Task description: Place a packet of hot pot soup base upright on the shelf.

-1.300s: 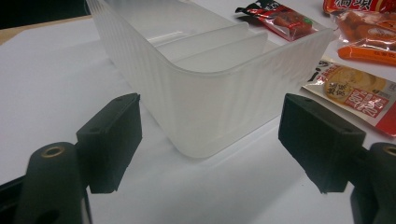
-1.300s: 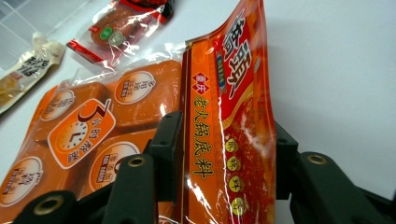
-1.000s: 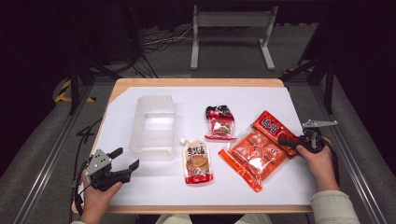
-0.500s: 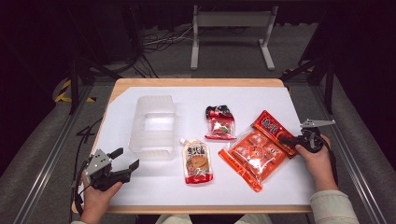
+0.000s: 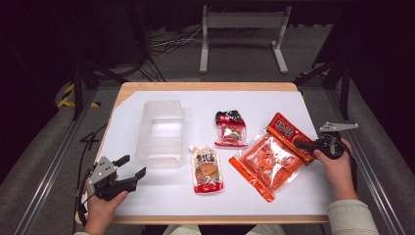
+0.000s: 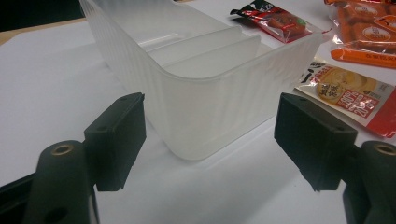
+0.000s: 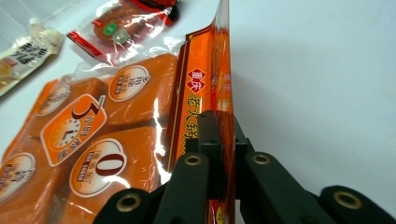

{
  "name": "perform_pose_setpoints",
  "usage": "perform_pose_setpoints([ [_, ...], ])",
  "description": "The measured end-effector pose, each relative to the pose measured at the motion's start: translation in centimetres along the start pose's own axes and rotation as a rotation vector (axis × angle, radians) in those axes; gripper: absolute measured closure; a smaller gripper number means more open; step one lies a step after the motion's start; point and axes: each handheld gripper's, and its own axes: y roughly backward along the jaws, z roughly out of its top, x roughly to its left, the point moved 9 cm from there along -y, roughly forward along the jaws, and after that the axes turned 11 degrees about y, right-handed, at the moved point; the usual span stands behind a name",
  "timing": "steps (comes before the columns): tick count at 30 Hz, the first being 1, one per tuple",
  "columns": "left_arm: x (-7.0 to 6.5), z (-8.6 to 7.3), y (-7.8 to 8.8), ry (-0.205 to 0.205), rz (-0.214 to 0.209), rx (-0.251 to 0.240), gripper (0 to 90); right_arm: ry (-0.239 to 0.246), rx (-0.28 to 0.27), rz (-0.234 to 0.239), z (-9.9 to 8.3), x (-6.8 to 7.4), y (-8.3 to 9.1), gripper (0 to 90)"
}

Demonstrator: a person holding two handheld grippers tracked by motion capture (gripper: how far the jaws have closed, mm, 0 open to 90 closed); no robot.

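Orange packet (image 5: 274,159) lies at right of table (image 5: 147,205), its right edge pinched upright in right claw (image 7: 223,140). Left claw (image 5: 128,170) at near left, jaws spread, nothing between them, clear bin (image 5: 160,131) just beyond. Spout pouch (image 5: 205,169) near centre; red snack bag (image 5: 230,128) farther back. Right claw has just closed on packet edge.

The right gripper (image 5: 304,145) is pinching the near edge of the orange packet (image 5: 270,157); the left gripper (image 5: 131,171) is hovering with jaws apart, just before the clear bin (image 5: 160,130).
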Motion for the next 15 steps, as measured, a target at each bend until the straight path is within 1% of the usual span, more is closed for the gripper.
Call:
perform_pose_setpoints([
  [2,0.0,0.0,0.0,0.001,0.002,0.001,25.6,0.001,-0.009,0.011,0.3,0.2,0.4,90.0],
  [6,0.0,0.1,0.0,-0.003,0.004,0.0,26.0,0.018,-0.013,0.008,0.7,0.4,1.0,90.0],
  [11,-0.1,0.2,0.1,-0.002,0.003,-0.003,26.1,0.035,-0.036,0.011,1.9,1.0,2.0,90.0],
  [12,-0.1,0.2,0.1,-0.002,0.004,-0.003,26.1,0.035,-0.036,0.011,1.9,1.0,2.0,90.0],
  [13,-0.1,0.3,0.2,-0.005,0.003,-0.005,26.1,0.041,-0.04,0.014,2.2,1.1,2.2,90.0],
  [14,-0.2,0.4,0.3,-0.005,0.003,-0.009,26.8,0.052,-0.049,0.018,2.9,1.5,2.6,90.0],
  [15,-0.2,0.6,0.4,-0.004,0.002,-0.012,26.8,0.052,-0.049,0.018,2.9,1.5,2.6,90.0],
])
